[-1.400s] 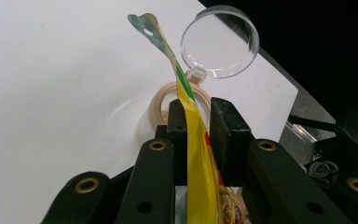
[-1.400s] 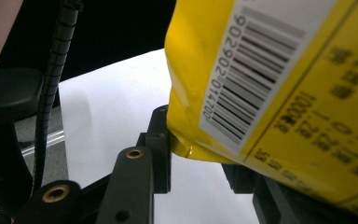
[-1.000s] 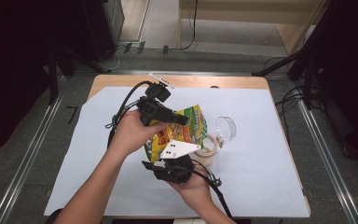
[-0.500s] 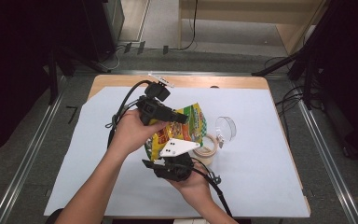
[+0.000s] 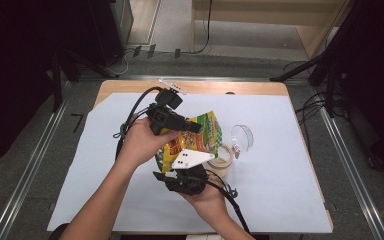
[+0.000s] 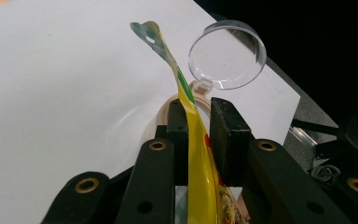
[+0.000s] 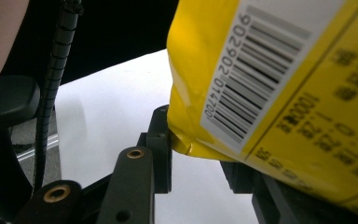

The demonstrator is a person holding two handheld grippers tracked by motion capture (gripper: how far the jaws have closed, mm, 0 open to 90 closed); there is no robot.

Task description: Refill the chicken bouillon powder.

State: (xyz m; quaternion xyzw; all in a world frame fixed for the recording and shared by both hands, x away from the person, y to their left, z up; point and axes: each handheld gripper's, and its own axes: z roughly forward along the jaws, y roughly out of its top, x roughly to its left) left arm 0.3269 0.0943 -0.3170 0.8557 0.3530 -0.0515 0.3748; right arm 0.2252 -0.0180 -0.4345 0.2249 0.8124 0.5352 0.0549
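Yellow snack bag pinched between left gripper jaws

Snack bag: glossy plastic film, yellow w/ green print; smooth, creased at edge; white barcode panel on back.
Lid, upper right of left gripper view: clear hard plastic, shiny.
Tape roll: beige paper-like, matt.
Table cover: white sheet, matt, smooth, paper or cloth unclear.
Table edge, top centre of high view: light wood.
Left gripper: black plastic, matt, brass-look rivets.
Right gripper: same; pale grey matt plate on top.
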